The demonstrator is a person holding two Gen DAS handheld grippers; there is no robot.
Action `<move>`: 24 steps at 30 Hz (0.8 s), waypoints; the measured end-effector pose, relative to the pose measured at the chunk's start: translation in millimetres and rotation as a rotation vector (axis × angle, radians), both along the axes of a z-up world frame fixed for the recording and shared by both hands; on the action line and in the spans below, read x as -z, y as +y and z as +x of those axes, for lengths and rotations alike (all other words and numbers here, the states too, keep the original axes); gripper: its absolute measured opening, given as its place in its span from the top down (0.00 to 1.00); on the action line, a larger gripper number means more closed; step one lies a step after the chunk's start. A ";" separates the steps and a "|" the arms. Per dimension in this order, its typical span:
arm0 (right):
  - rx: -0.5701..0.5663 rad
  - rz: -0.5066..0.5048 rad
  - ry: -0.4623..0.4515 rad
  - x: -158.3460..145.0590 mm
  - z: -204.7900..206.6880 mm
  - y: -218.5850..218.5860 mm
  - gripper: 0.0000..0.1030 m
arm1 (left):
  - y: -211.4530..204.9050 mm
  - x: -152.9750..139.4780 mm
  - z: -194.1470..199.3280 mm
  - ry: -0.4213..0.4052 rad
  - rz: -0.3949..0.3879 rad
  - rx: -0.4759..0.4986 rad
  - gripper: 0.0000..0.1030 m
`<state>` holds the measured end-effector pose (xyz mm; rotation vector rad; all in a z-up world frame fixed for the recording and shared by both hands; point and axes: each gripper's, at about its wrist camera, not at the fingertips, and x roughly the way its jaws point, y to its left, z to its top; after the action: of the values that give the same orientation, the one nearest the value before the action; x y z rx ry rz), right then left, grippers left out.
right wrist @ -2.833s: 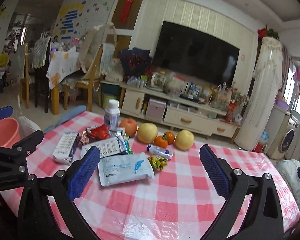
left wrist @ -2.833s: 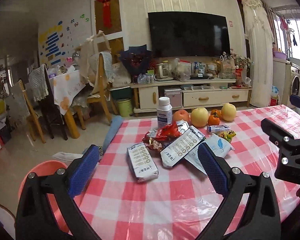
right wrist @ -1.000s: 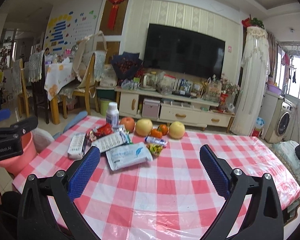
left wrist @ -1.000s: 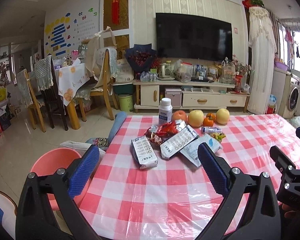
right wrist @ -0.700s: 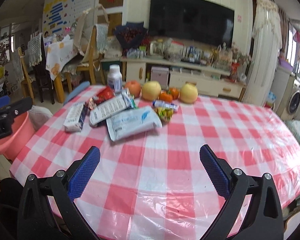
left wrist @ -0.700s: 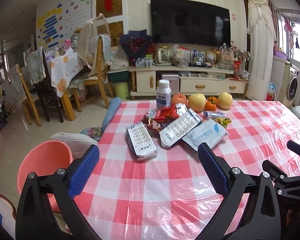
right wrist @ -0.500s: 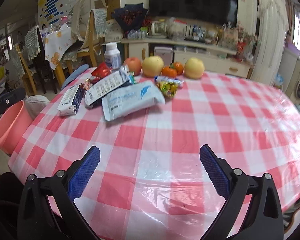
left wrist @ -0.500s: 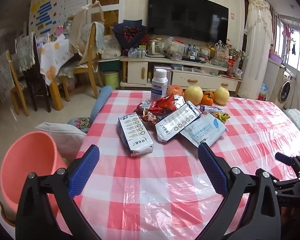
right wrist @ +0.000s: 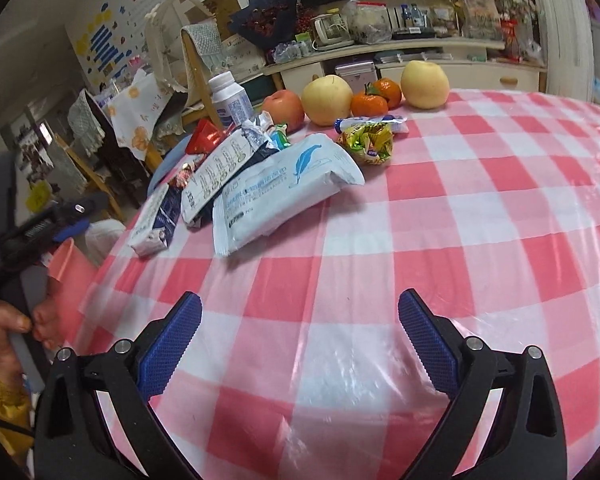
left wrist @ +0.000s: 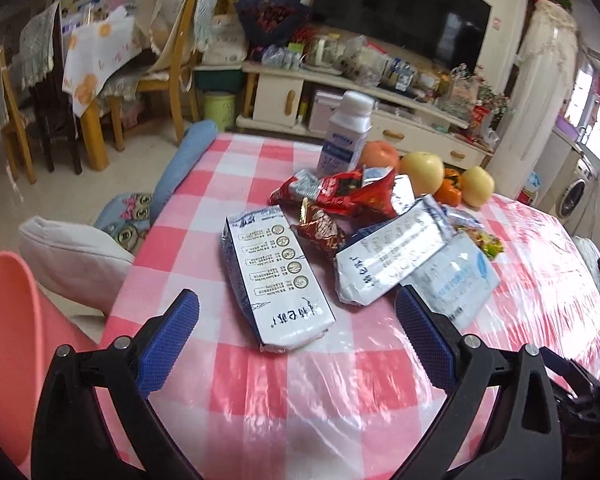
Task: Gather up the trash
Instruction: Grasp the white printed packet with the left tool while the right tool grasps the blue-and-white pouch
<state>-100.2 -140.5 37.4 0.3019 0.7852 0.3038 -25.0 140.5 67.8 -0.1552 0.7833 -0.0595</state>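
My left jaws [left wrist: 296,322] hang wide open and empty over the near edge of the counter [left wrist: 300,392], with a white wrapper [left wrist: 276,280] lying flat just beyond and between the tips; my right jaws [right wrist: 300,322] are equally wide, holding nothing, above bare checked cloth; the trash sits in a heap toward the far left of the counter: the white wrapper, a silver pack [left wrist: 392,256] overlapping a pale blue pack [right wrist: 284,188], red wrappers [left wrist: 340,192] behind them, a green candy wrapper [right wrist: 368,140] to the right; a bottle [right wrist: 230,98] and fruit [right wrist: 327,94] stand behind the heap; a pink bin [left wrist: 8,344] sits beside the counter at my left.
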 end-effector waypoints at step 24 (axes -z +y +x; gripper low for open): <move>0.025 0.423 0.106 33.9 94.6 -4.6 0.37 | 9.3 50.6 63.4 0.154 -0.001 -0.094 0.37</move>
<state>-5.6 -145.1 3.5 0.7298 0.8177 0.4328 38.4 149.8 17.2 -0.1991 0.9287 0.0414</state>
